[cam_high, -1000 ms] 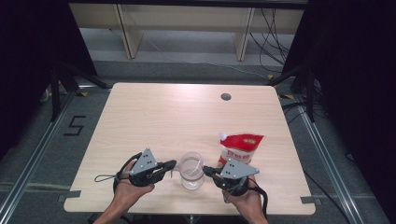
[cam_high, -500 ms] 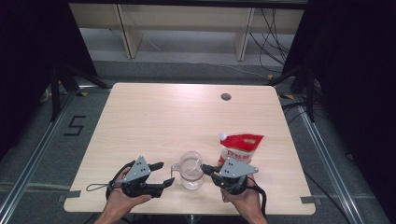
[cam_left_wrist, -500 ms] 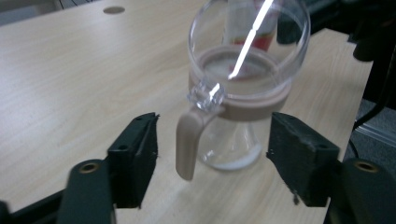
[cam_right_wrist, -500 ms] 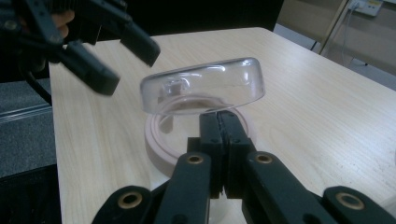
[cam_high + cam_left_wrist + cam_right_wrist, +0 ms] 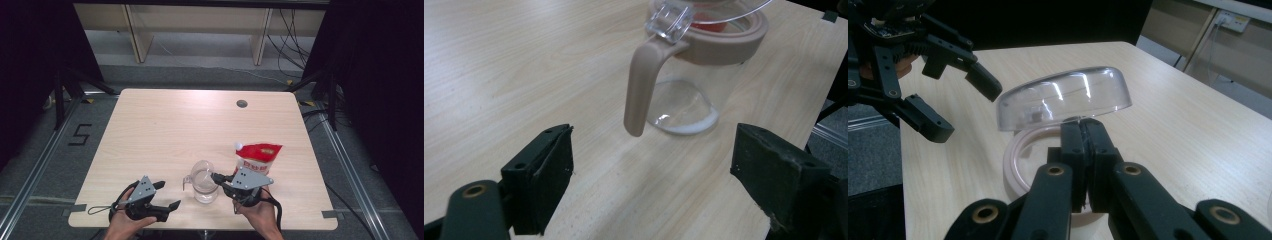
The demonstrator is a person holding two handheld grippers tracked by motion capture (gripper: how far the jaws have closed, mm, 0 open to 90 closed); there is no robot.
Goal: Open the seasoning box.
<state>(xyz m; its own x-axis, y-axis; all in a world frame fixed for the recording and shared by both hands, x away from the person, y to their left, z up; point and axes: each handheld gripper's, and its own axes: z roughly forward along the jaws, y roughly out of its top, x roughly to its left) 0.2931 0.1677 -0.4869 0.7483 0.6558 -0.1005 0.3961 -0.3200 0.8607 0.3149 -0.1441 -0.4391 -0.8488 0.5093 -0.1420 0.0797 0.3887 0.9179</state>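
The clear pitcher [image 5: 204,181] stands near the table's [image 5: 200,125] front edge; the right gripper [image 5: 218,176] pinches its raised lid [image 5: 1063,97], while the left gripper [image 5: 167,195], jaws just spread and empty, sits beside its handle [image 5: 642,85]

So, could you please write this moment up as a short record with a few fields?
Surface: pale wooden table
Jug: clear jug with a beige rim and handle, upright near the front edge
Lid: clear domed lid, tilted up off the rim
Right gripper: shut on the lid's edge
Left gripper: jaws have just been opening, nothing between them, facing the handle, apart from it
Pouch: red and white pouch, standing behind the right gripper
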